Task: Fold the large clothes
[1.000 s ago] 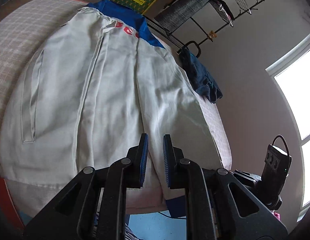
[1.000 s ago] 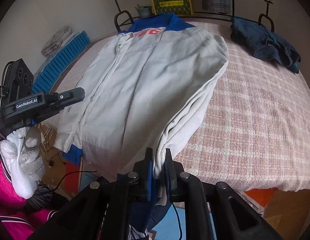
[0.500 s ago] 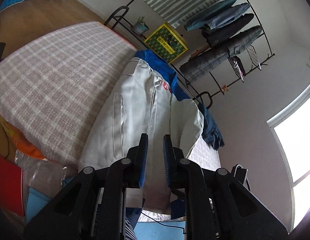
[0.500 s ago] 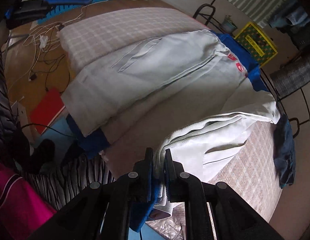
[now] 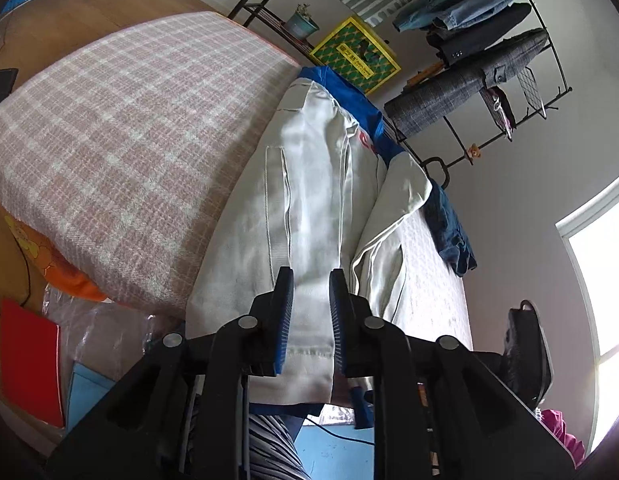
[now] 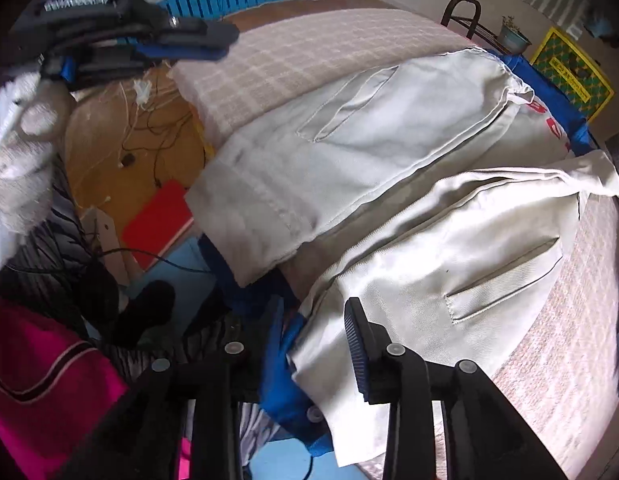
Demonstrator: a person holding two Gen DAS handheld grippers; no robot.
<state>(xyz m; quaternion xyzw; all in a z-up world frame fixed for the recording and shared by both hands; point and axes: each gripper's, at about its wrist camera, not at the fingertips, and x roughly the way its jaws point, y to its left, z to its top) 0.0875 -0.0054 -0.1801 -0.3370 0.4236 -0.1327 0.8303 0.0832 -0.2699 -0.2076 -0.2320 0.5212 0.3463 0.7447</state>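
A large light-grey jacket (image 5: pixel 309 208) with a blue collar and red letters lies on a bed with a pink checked cover (image 5: pixel 121 152). Its right side is folded over the middle (image 6: pixel 449 248). My left gripper (image 5: pixel 311 316) is open, over the jacket's hem at the bed's near edge, holding nothing. My right gripper (image 6: pixel 315 344) is open wide, its jaws either side of the folded flap's blue-edged hem, which lies loose between them. The left gripper also shows in the right wrist view (image 6: pixel 121 44), held in a white-gloved hand.
A dark blue garment (image 5: pixel 449 232) lies at the bed's far right. A metal rack (image 5: pixel 481 60) with hanging clothes, a yellow box (image 5: pixel 353 60) and a potted plant stand behind the bed. A red folder (image 6: pixel 157 220), cables and plastic bags lie on the floor.
My right gripper has opened and let go of the jacket's folded side, which now lies over the middle. My left gripper has opened a little wider and stays near the hem.
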